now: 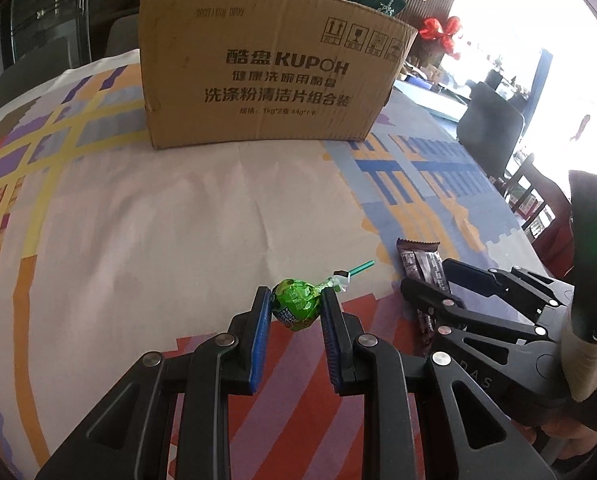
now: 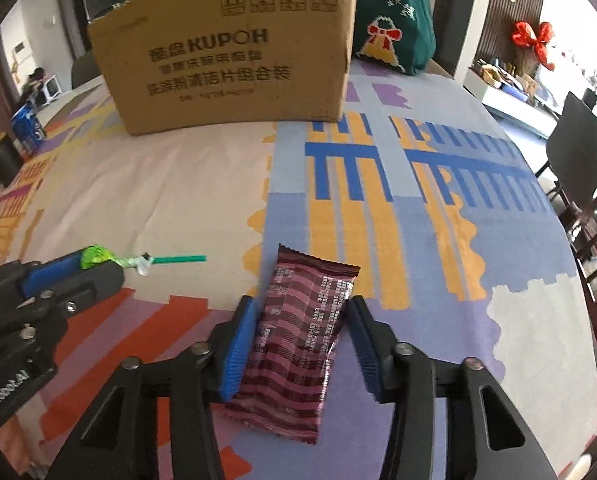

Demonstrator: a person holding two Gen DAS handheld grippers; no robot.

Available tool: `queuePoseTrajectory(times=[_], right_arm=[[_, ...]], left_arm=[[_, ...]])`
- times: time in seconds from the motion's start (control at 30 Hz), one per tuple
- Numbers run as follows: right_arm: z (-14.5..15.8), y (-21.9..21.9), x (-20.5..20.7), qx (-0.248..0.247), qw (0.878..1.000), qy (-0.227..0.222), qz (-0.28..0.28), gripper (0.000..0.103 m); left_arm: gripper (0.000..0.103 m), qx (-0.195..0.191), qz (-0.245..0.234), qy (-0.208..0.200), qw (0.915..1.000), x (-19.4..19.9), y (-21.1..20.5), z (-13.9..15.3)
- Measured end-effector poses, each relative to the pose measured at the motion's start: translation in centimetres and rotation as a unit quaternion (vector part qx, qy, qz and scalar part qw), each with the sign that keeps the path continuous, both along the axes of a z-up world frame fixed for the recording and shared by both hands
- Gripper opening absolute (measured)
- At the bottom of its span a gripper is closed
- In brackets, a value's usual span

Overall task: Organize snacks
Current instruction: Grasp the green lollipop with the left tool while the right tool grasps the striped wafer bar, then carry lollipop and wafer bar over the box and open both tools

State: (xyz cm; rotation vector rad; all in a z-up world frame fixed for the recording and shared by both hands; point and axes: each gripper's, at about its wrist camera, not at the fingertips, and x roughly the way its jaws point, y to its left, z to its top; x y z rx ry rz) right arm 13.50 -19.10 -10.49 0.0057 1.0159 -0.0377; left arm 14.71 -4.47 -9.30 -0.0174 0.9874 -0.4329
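Note:
A green wrapped lollipop (image 1: 296,306) sits between the blue pads of my left gripper (image 1: 294,300), which is shut on its head; the green stick (image 1: 358,267) points off to the right. The right wrist view shows the same lollipop (image 2: 94,256) in that gripper (image 2: 94,265) at the left. A maroon snack bar (image 2: 302,336) lies flat on the patterned tablecloth (image 2: 178,200), between the fingers of my right gripper (image 2: 300,304). Its pads stand close along the wrapper's edges, and the wrapper is not squeezed. A brown cardboard box (image 1: 266,68) stands at the back.
Behind the box (image 2: 230,48) are a green bag (image 2: 394,12) and a red bow (image 2: 532,38). A blue can (image 2: 26,124) stands at the table's far left edge. Dark chairs (image 2: 578,136) line the right side. Bare tablecloth lies between the grippers and the box.

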Motion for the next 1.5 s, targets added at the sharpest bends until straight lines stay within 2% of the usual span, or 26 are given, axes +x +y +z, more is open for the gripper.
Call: queuePoseTrajectory(times=[0.17,0.43,0.7,1.07,1.37,1.5], right_arm=[[0.2,0.0,-0.2,0.002,1.0,-0.006,0.007,0.039],[2.0,-0.6,-0.5,0.035,0.999,-0.026,0.015,0.039],[5.0,-0.8,-0.3,0.053,0.996,-0.067,0.028,0.039],[10.3,-1.2,1.6,0.071,0.986,-0.142,0.04,0.039],[14.3,-0.8,4.3,0.069,0.977,-0.197,0.053,0.039],[16.0,-0.4,6.0,0.062,0.973,-0.215,0.062,0.039]], left_arm=[[0.025,0.007,0.006,-0.005,0.9999,-0.2,-0.1,0.4],[0.025,0.007,0.013,-0.027,0.9995,-0.3,-0.4,2.3],[0.025,0.001,0.028,-0.067,0.9974,0.1,0.0,5.6],[0.025,-0.009,0.052,-0.133,0.9897,1.9,0.5,11.0],[0.025,0.002,0.072,-0.18,0.9809,4.9,1.0,14.4],[0.025,0.004,0.081,-0.188,0.9788,6.6,1.3,15.7]])
